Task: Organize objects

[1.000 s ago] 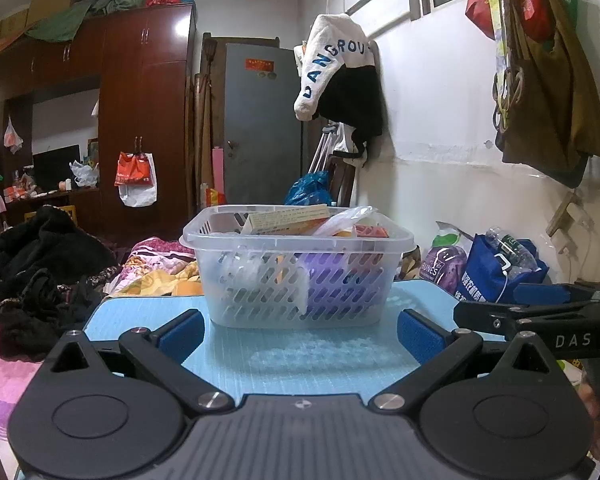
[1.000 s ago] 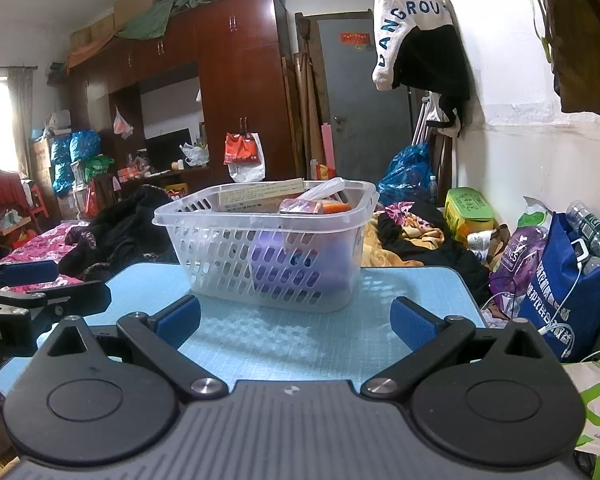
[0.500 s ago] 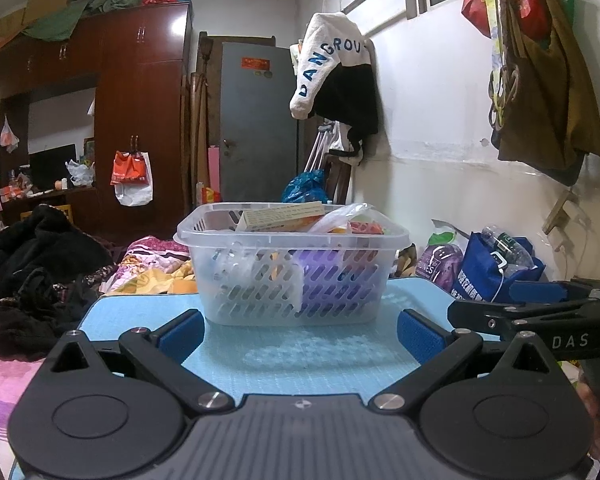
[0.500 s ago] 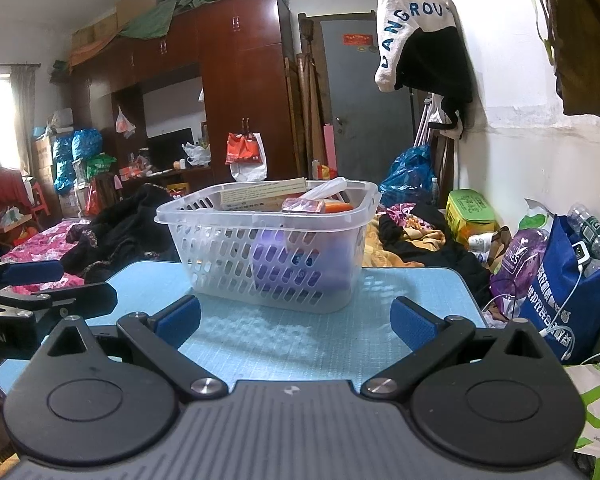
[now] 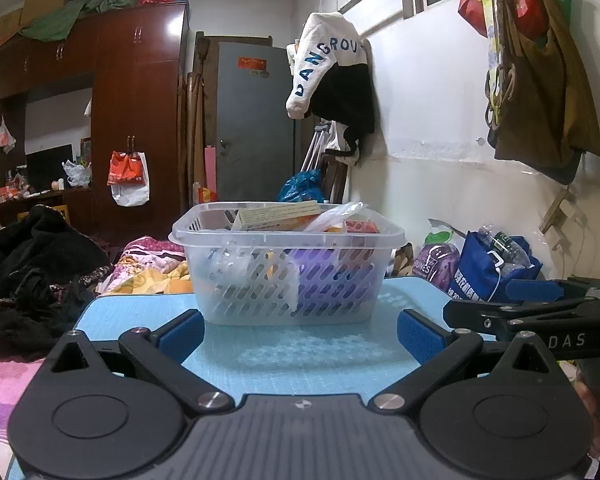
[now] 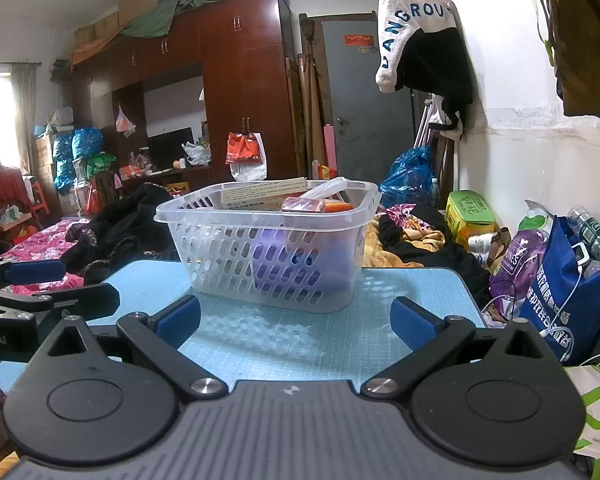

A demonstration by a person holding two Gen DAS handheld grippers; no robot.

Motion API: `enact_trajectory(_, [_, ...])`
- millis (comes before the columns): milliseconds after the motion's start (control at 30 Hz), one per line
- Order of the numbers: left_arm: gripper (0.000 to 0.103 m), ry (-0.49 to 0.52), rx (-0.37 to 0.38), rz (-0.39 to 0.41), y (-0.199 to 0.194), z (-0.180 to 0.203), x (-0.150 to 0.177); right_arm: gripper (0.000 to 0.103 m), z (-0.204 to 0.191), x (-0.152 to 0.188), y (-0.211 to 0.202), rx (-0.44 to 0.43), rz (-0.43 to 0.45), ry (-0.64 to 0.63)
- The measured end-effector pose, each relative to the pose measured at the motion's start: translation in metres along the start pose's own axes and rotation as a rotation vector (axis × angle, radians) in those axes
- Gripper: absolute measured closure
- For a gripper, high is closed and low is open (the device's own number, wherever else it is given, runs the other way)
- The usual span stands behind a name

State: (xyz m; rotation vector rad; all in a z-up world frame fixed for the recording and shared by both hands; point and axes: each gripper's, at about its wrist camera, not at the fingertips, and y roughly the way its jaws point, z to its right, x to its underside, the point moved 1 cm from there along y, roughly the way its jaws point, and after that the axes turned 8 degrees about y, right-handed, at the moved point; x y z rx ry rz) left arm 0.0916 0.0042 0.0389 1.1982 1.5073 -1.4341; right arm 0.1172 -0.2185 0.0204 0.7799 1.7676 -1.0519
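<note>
A clear slotted plastic basket (image 5: 288,276) (image 6: 268,264) stands on the light blue mat (image 5: 300,352) (image 6: 284,336), straight ahead of both grippers. It holds a flat cardboard box (image 5: 278,216) (image 6: 264,192), a clear plastic bag (image 5: 340,216), a purple item (image 5: 320,276) (image 6: 284,256) and orange packets (image 6: 324,206). My left gripper (image 5: 300,330) is open and empty, just short of the basket. My right gripper (image 6: 294,320) is likewise open and empty. Each gripper shows in the other's view at the side: the right gripper (image 5: 532,312), the left gripper (image 6: 32,292).
Piles of dark clothes (image 5: 32,272) and a flowered blanket (image 5: 148,260) lie left of and behind the mat. A blue bag (image 5: 496,268) (image 6: 572,280) and a purple packet (image 6: 516,260) sit on the right by the white wall. A brown wardrobe (image 5: 136,120) and grey door (image 5: 256,128) stand behind.
The left wrist view has shifted slightly, so the basket sits a little further left in it. The right view is almost unchanged. Both grippers stay open.
</note>
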Motion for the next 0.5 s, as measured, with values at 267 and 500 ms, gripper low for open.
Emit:
enact_trajectory(267, [0.000,0.018,-0.004,0.008,-0.0018,0.0035,0.0001,0.000,0.0002,-0.0001,-0.0001,0.000,-0.001,-0.001])
enact_trajectory(500, [0.000,0.019,-0.018,0.008,-0.0008,0.0051,0.0000,0.000,0.0002,0.0000,0.0003,-0.001,-0.002,-0.004])
